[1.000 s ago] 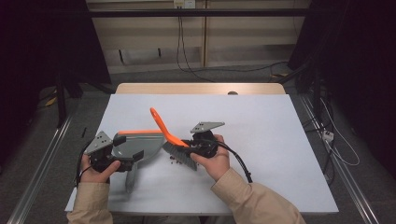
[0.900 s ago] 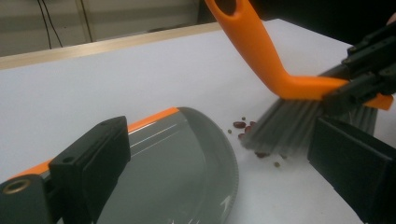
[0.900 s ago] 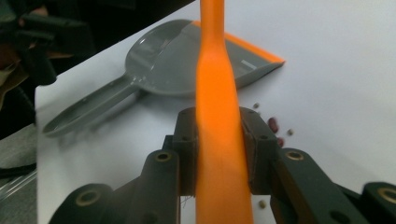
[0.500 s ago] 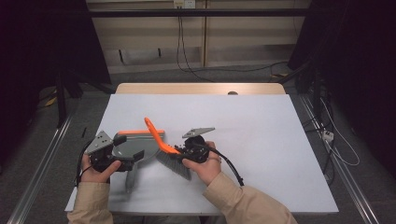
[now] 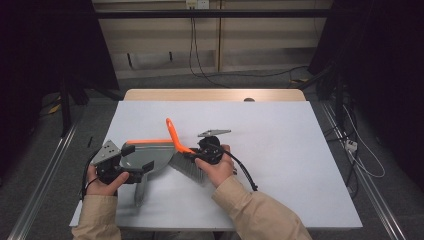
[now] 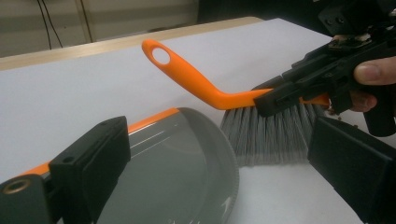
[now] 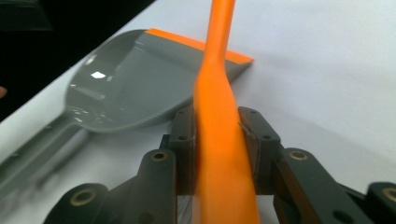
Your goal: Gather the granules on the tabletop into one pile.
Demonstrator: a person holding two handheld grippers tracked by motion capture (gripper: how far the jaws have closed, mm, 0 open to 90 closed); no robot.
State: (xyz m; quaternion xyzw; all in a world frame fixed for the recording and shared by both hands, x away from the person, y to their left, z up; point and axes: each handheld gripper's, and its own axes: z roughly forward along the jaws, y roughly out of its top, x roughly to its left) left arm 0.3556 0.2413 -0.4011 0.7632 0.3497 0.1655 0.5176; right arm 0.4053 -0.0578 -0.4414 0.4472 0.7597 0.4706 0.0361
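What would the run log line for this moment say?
right gripper: shut on brush | left gripper: on dustpan | bristles at dustpan's mouth

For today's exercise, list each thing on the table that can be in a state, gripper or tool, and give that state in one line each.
Right gripper: shut on the brush's orange back.
Left gripper: at the dustpan; whether it grips cannot be told.
Brush: held, bristles down beside the dustpan, handle raised.
Dustpan: lying flat on the table, holding nothing that shows, orange lip on the far edge.
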